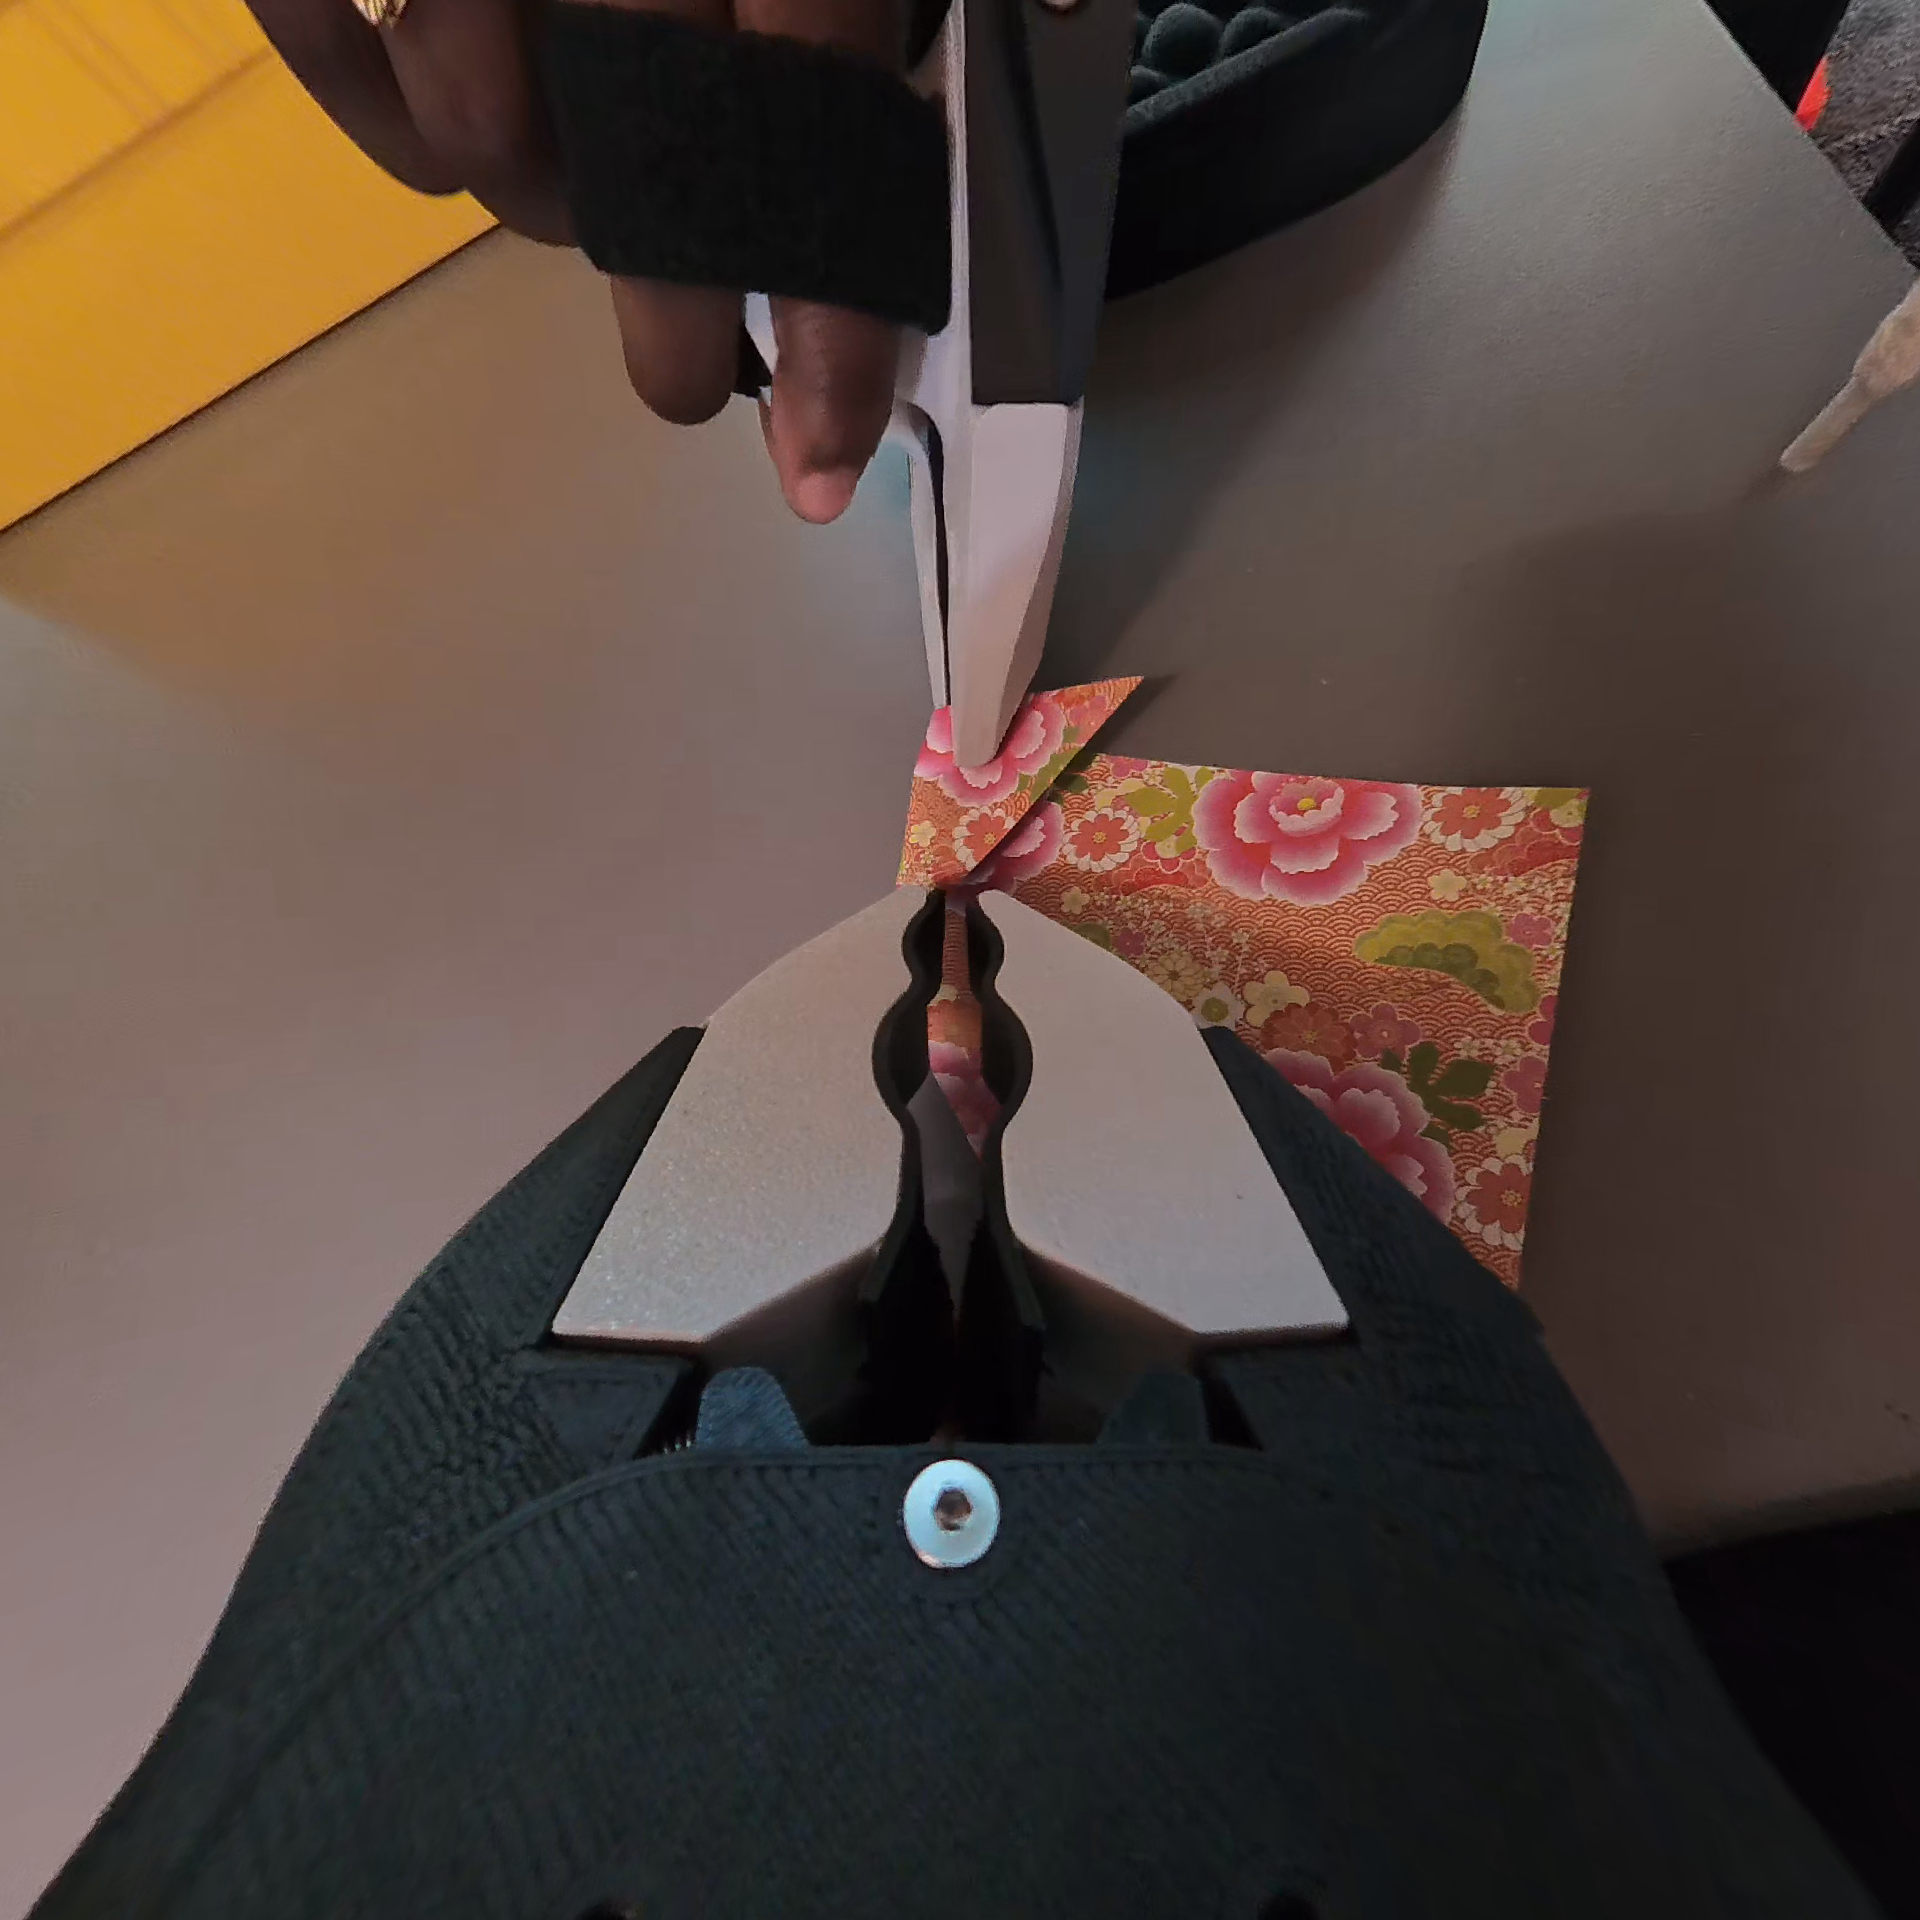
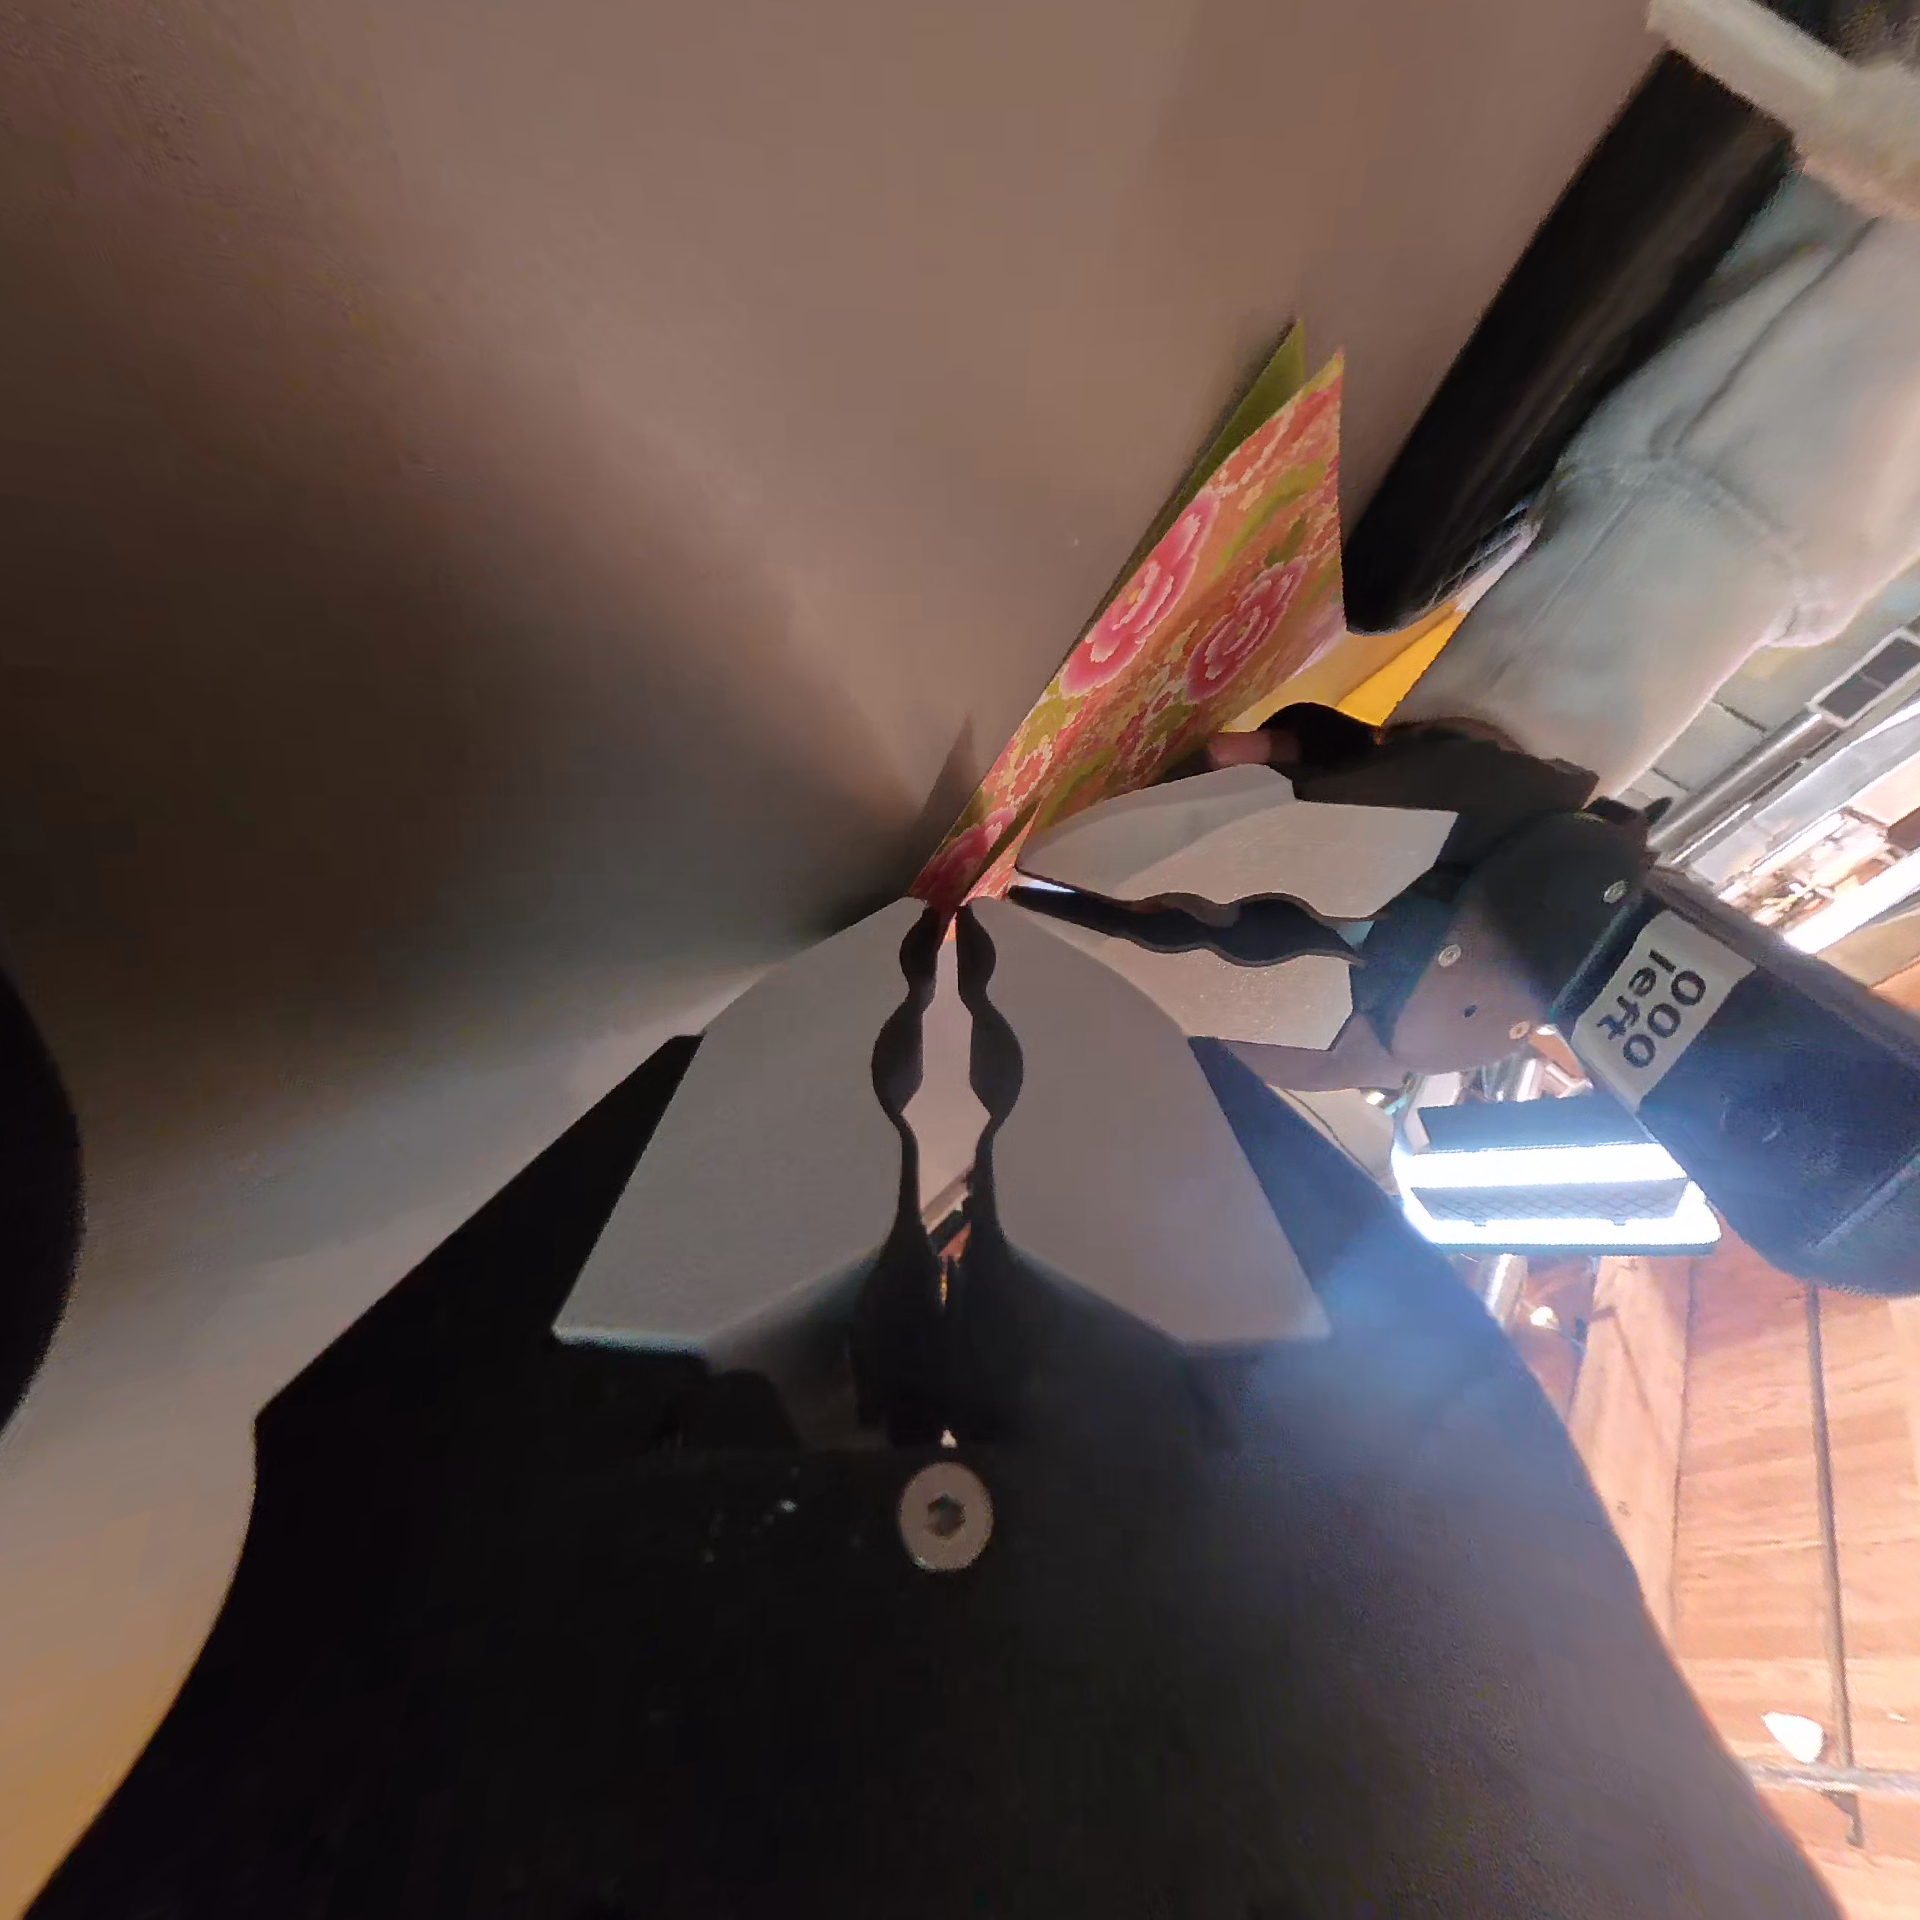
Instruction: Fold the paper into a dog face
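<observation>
Paper (image 1: 1299, 935) with a floral print on the grey table (image 1: 416, 831), pinched by both grippers at one folded corner.

Left of the paper's open flat part, the left gripper (image 1: 954, 909) is clamped on the paper's edge. Just beyond it, the right gripper (image 1: 971, 753), held by a hand (image 1: 665, 208), nips the turned-up corner flap with its fingers together, the flap pointing away from the paper's flat part.
</observation>
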### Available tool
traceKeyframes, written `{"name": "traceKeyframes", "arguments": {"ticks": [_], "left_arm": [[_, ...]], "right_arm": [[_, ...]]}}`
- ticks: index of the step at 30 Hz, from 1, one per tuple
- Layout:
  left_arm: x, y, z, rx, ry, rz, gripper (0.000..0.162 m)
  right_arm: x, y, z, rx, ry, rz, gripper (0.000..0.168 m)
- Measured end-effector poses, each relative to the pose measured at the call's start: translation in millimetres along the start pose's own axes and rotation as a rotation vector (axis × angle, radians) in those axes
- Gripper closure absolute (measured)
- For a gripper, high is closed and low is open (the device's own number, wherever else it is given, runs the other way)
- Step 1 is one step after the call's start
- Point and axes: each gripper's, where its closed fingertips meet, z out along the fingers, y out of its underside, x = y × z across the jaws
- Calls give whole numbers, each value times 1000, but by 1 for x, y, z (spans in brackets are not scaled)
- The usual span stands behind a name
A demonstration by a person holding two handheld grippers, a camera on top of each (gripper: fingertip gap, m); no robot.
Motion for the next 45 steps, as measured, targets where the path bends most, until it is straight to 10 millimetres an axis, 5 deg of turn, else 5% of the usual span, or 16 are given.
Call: {"name": "traceKeyframes", "arguments": {"ticks": [6, 12, 19, 26, 42, 45], "left_arm": [[-18, -21, -17, 160, -41, -157, 154], [-17, -5, 0, 28, -81, -124, 161], [-18, -3, -3, 19, -82, -118, 161], [-4, 6, -9, -33, -83, -107, 134], [-24, 15, -8, -60, -208, -170, 150], [-27, 18, -8, -71, -217, -209, 156]], "right_arm": [[0, 0, 0, -3, 3, -42, 165], [0, 0, 1, -10, 8, -66, 165], [0, 0, 1, -14, 13, -88, 165], [0, 2, 1, -34, 48, -88, 165], [12, -7, -2, 18, 108, -90, 166], [13, -2, -4, 5, 112, 15, 166]]}}
